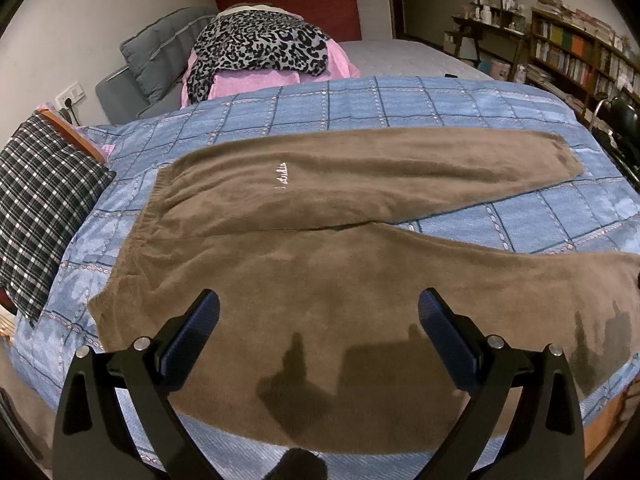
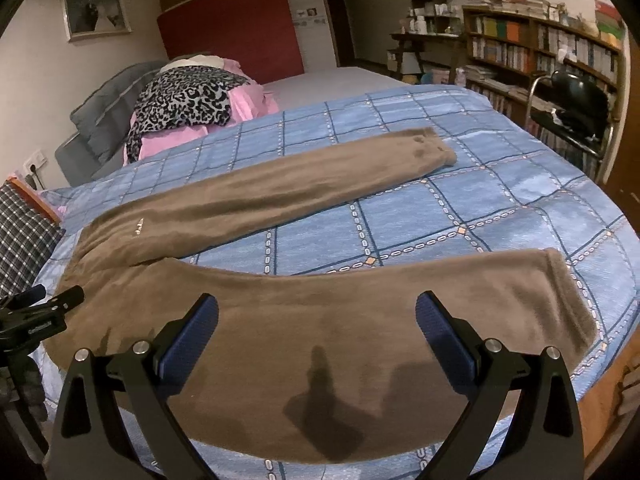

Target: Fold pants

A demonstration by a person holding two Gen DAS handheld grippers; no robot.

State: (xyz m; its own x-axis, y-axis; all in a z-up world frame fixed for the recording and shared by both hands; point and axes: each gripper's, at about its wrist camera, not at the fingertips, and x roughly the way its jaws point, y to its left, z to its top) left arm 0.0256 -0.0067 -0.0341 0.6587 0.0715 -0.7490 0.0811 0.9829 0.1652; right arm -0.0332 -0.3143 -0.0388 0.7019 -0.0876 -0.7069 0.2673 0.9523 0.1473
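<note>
Bedroom scene: brown pants (image 1: pixel 320 216) are spread flat on the blue checked bed (image 1: pixel 440 100), legs apart. Both left gripper (image 1: pixel 319 312) and right gripper (image 2: pixel 317 314) are held above them, jaws wide, nothing gripped.

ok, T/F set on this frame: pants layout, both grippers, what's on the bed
1. The brown pants lie spread flat with both legs apart. True.
2. The left gripper is shut on the waistband. False: it is open, holding nothing.
3. The right gripper is open above the near leg. True.
4. The pants lie on a plain white sheet. False: on a blue checked bedspread.
5. A leopard-print cloth lies on the pink bedding behind. True.
</note>
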